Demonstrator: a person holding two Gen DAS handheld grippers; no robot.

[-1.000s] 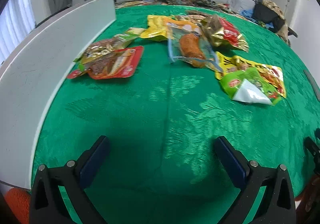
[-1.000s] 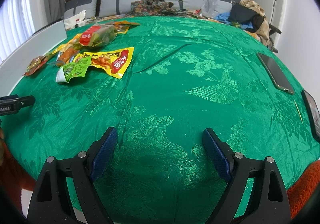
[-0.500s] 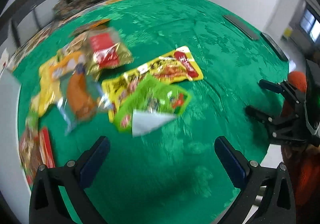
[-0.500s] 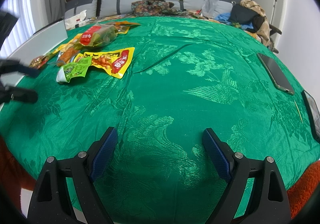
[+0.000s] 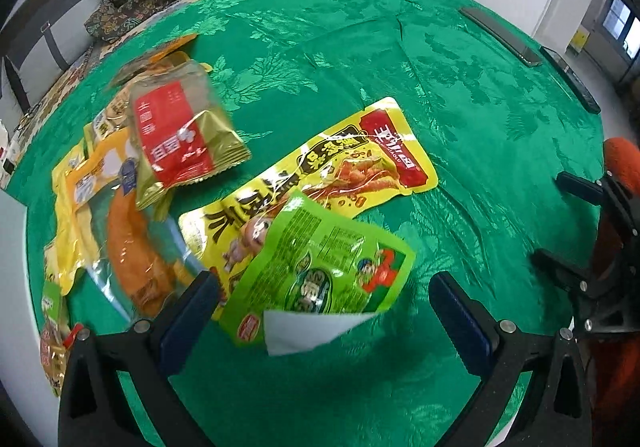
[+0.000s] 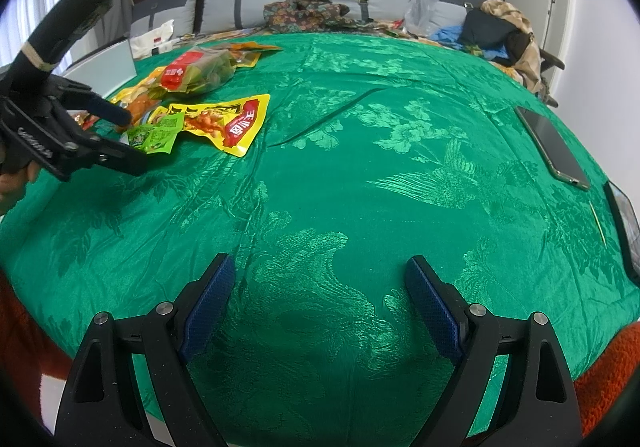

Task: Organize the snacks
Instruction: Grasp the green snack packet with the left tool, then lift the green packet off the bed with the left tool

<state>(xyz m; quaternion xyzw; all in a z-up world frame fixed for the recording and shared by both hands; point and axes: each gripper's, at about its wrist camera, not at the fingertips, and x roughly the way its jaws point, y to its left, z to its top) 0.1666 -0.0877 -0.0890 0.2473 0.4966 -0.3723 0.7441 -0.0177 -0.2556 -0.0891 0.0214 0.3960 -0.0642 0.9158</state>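
Several snack packets lie in a loose pile on the green tablecloth. Nearest in the left wrist view is a green packet [image 5: 332, 247] with a white corner, overlapping a long yellow packet [image 5: 360, 163]. Behind them are a red-and-gold packet [image 5: 176, 135] and a clear packet holding an orange sausage [image 5: 132, 247]. My left gripper [image 5: 322, 299] is open, just above the green packet, its fingers either side of it. The right wrist view shows that left gripper [image 6: 128, 141] beside the green packet [image 6: 156, 137]. My right gripper [image 6: 320, 267] is open over bare cloth, far from the snacks.
A white board [image 6: 104, 63] stands along the table's left edge. Two phones [image 6: 552, 147] [image 6: 624, 223] and a thin stick [image 6: 598, 221] lie near the right edge. Chairs with bags and clothes line the far side. The right gripper [image 5: 560, 223] shows at the left view's right edge.
My left gripper has swung from the white board side toward the pile and closed in on the green packet, staying open. The right gripper has not moved.
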